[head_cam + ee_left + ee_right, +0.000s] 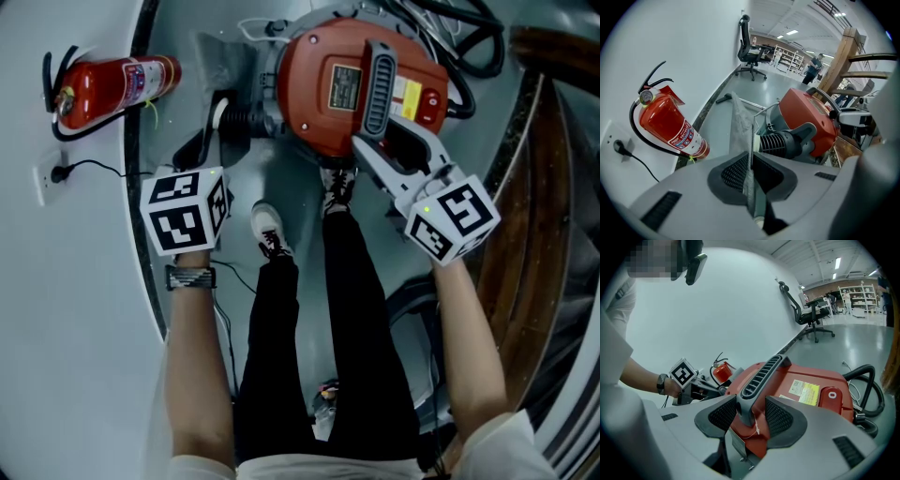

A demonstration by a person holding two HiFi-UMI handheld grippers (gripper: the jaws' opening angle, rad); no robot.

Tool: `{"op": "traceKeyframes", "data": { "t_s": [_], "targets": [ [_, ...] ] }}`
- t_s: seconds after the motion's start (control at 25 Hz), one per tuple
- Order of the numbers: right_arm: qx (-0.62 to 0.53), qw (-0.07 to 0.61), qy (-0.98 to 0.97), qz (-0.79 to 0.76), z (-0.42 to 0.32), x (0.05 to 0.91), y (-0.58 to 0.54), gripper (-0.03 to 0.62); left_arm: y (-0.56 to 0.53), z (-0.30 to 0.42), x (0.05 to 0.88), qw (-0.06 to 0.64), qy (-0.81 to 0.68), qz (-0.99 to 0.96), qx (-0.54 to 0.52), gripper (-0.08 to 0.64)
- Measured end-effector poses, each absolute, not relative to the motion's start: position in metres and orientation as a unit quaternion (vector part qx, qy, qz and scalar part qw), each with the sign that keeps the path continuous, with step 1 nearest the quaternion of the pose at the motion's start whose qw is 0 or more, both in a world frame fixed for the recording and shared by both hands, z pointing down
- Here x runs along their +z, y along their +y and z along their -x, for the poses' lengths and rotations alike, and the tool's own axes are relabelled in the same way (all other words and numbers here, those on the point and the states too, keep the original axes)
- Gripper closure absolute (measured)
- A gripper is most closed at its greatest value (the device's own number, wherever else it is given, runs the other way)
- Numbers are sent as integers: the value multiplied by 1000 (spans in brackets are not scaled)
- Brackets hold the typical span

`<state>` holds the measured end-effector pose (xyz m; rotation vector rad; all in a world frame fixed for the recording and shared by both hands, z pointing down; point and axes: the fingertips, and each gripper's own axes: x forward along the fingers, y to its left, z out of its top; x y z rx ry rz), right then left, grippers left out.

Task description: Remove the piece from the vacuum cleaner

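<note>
The red vacuum cleaner [328, 94] stands on the floor in front of the person's feet. My right gripper [375, 155] is shut on the near end of its grey ribbed handle [761, 373], which runs away between the pads of that gripper [751, 416]. My left gripper [217, 117] reaches to the vacuum's left side, beside the black ribbed hose socket [783, 140]. A thin grey flat piece [740, 122] stands on edge between the left gripper's [751, 168] pads, which are shut on it. Where the piece joins the vacuum [811, 117] is hidden.
A red fire extinguisher [112, 84] leans at the wall on the left, near a wall socket [52, 173] with a black cable. The person's shoes [272, 230] stand just short of the vacuum. Black hoses [469, 37] coil behind it. Wooden stairs [544, 187] rise at the right.
</note>
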<state>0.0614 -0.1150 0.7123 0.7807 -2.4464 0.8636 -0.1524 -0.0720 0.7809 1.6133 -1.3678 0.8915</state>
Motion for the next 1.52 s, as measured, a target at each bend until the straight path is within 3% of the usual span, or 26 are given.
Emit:
{"op": "traceKeyframes", "data": {
  "t_s": [0.8, 1.52],
  "targets": [
    [320, 227, -879, -270, -61, 716, -115, 388, -54, 182, 771, 389, -566, -634, 356, 531],
    [332, 263, -831, -359, -95, 708, -86, 388, -28, 193, 663, 357, -581, -653, 330, 531]
  ]
}}
